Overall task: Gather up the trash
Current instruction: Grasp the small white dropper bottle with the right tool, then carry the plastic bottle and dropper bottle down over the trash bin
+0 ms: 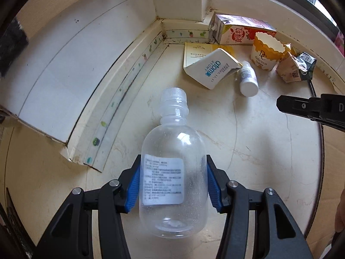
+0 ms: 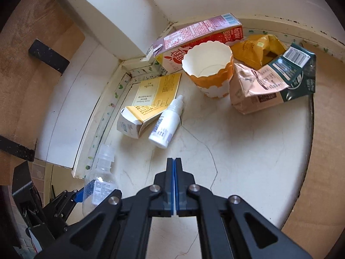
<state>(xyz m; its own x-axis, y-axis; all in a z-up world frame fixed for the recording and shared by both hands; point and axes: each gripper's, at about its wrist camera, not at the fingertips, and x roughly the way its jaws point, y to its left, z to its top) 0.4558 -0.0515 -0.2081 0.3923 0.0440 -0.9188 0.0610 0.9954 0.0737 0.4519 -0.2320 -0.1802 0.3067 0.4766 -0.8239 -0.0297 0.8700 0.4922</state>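
1 piece of trash is already in hand: the left gripper [image 1: 172, 185] clamps the clear plastic bottle [image 1: 172, 168] across its labelled belly, blue pads [image 1: 133, 185] on both sides, cap pointing toward the counter's [image 1: 248, 142] back corner; the bottle looks empty and light, so a firm hold should carry it without slipping. The right gripper [image 2: 174, 185] hangs over bare counter with its fingers pressed together, holding nothing; it would do well to open wide before descending on the small white dropper bottle [image 2: 165, 125], which lies nearest, touching the yellow box [image 2: 151, 101]; a paper cup [image 2: 209, 71] and crumpled cartons [image 2: 271, 79] crowd the back edge.
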